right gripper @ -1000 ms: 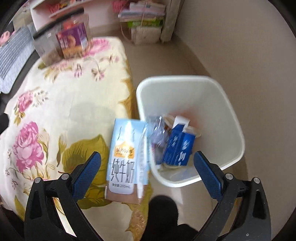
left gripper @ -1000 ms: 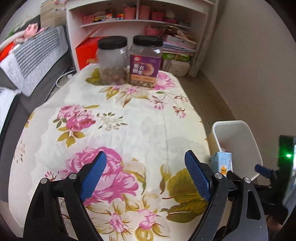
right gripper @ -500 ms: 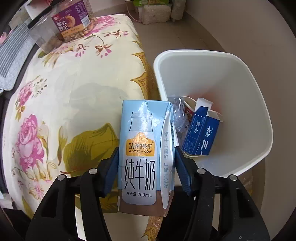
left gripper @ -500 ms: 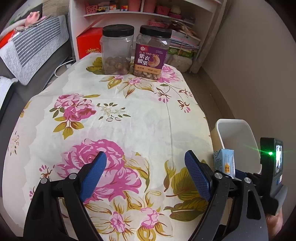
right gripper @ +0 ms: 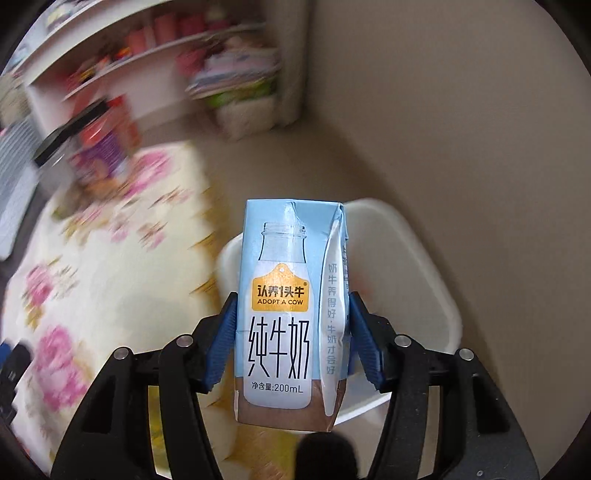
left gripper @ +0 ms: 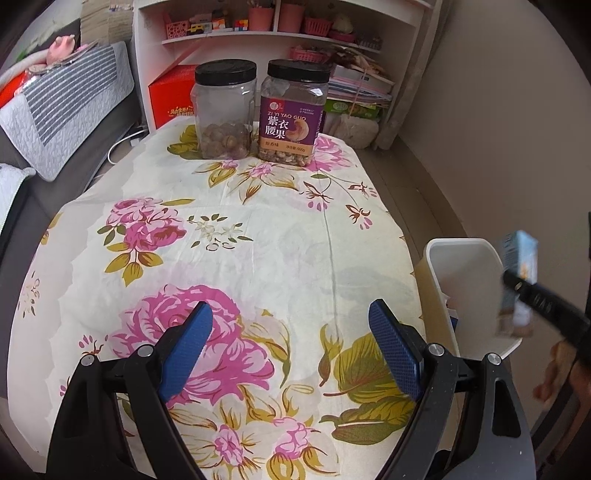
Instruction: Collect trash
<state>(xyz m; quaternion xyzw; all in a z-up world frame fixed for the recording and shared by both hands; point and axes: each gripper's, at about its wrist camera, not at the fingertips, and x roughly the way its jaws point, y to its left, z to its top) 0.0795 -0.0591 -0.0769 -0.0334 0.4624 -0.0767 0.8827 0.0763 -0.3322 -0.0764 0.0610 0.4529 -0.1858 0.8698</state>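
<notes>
My right gripper (right gripper: 291, 332) is shut on a light blue milk carton (right gripper: 288, 310) and holds it upright in the air over the near rim of the white trash bin (right gripper: 424, 266). The carton hides most of the bin's inside. In the left wrist view the carton (left gripper: 519, 280) shows blurred above the bin (left gripper: 465, 280) at the table's right edge. My left gripper (left gripper: 291, 354) is open and empty above the floral tablecloth (left gripper: 229, 236).
Two black-lidded jars stand at the table's far end: a clear one (left gripper: 224, 110) and a purple-labelled one (left gripper: 293, 114). A white shelf unit (left gripper: 280, 33) stands behind. A sofa with a striped cover (left gripper: 62, 107) is at left. The beige wall is close on the right.
My right gripper closed on the milk carton at the table's edge and lifted it up over the bin. My left gripper stayed open and tilted up slightly.
</notes>
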